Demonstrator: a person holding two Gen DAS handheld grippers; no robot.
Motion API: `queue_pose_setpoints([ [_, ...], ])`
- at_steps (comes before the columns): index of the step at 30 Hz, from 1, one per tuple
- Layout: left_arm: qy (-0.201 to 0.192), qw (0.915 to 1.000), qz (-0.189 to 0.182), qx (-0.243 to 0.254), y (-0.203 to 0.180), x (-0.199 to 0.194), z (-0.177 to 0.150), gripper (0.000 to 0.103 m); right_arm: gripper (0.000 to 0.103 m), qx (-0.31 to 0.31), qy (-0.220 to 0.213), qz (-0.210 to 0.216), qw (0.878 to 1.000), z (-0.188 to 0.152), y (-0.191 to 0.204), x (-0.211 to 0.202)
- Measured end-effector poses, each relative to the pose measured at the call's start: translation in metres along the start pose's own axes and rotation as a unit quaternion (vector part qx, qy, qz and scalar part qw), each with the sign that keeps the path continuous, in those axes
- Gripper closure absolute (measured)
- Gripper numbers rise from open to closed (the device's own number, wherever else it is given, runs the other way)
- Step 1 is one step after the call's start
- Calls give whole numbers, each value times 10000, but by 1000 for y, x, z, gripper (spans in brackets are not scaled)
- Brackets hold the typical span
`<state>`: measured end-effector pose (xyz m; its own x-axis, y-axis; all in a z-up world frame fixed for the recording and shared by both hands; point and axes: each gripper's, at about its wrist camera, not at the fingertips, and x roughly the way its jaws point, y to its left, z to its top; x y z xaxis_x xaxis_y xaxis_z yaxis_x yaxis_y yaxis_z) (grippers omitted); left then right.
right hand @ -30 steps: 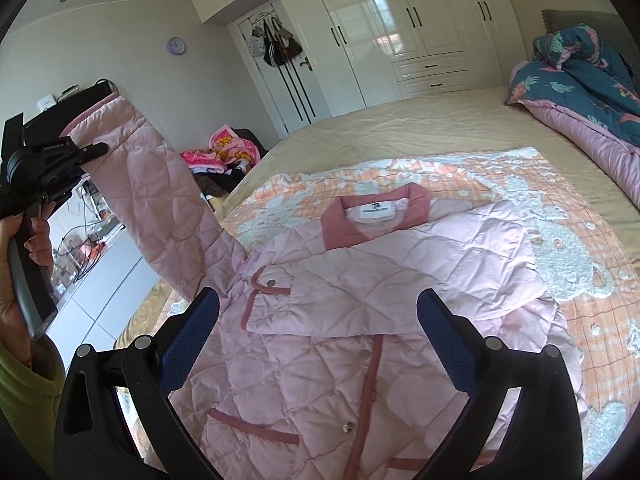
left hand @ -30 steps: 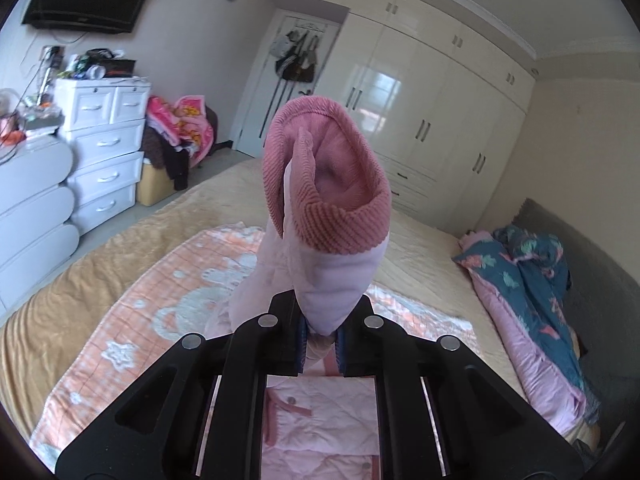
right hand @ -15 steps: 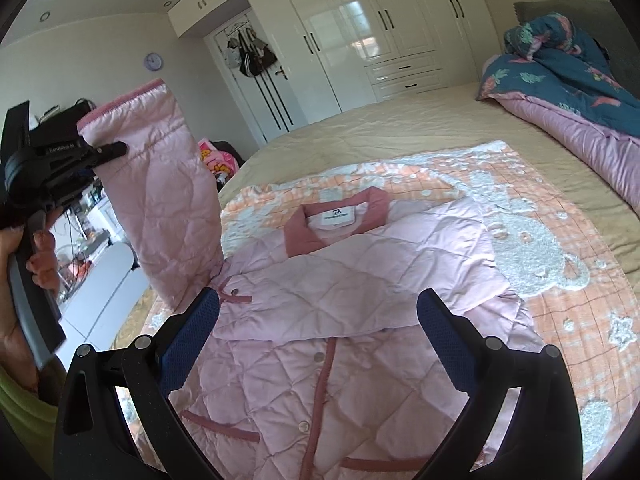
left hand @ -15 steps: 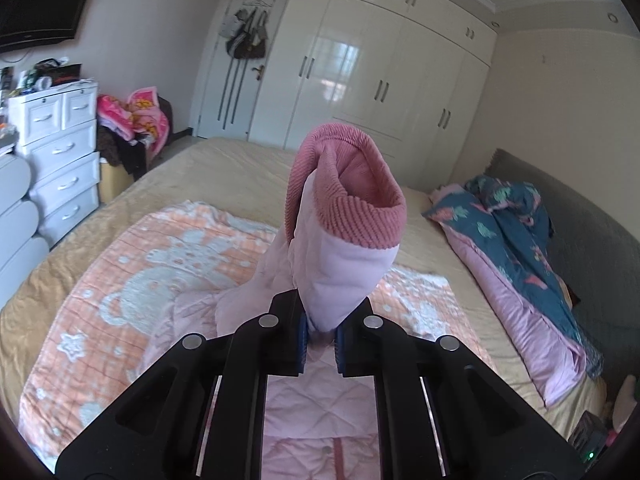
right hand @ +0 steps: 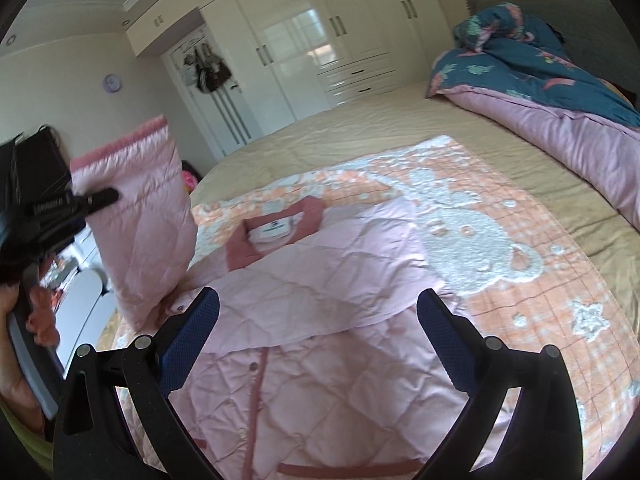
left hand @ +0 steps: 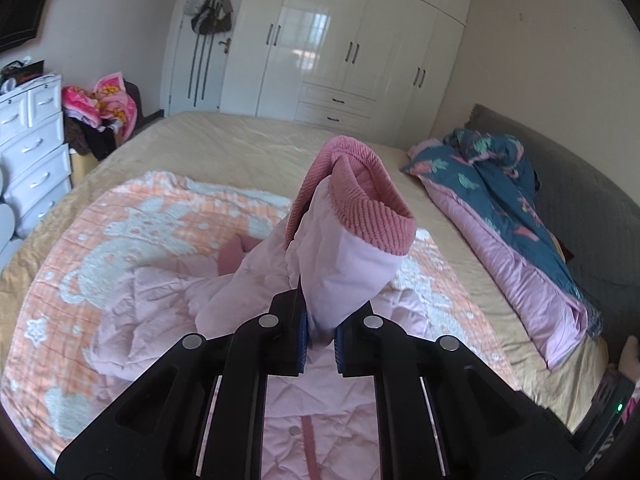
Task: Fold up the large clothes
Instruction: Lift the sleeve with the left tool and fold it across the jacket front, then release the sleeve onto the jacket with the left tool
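The left gripper (left hand: 319,338) is closed on the sleeve (left hand: 344,256) of a pink quilted jacket (right hand: 320,320). Its blue pads pinch the pale cloth just below the darker ribbed cuff (left hand: 356,196). The sleeve stands up from the jaws, with the open cuff pointing up and away toward the far wardrobe (left hand: 352,48). In the right wrist view the lifted sleeve hangs at the left, above the left edge of the jacket.

The right gripper (right hand: 318,338) is wide open and holds nothing. It hovers above the middle of the jacket, and I cannot tell if it touches the cloth.

The jacket lies flat on an orange blanket (right hand: 520,288) on the bed (right hand: 360,132). Its long axis runs from near to far, with the collar (right hand: 276,232) at the far end. One sleeve is folded across the chest.
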<state>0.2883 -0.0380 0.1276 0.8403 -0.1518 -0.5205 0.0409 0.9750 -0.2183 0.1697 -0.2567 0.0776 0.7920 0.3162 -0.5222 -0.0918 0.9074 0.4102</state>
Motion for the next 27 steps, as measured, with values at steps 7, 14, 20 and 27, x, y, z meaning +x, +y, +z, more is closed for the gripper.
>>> queue_pose_setpoints([
  [7,316,9993,-115,136,-16,29,-27,99,4,94,-55,-287,9995,-1,-27,0],
  [14,588,9979,-147,239,-29,54,-52,99,4,215,-60,-417,9989,-2,-51,4],
  [20,804,9953,-152,510,-40,72,-73,98,4,321,-17,-466,9984,-7,-63,11],
  [27,1043,9914,-159,779,-54,88,-97,93,4,449,47,-474,9979,-12,-73,15],
])
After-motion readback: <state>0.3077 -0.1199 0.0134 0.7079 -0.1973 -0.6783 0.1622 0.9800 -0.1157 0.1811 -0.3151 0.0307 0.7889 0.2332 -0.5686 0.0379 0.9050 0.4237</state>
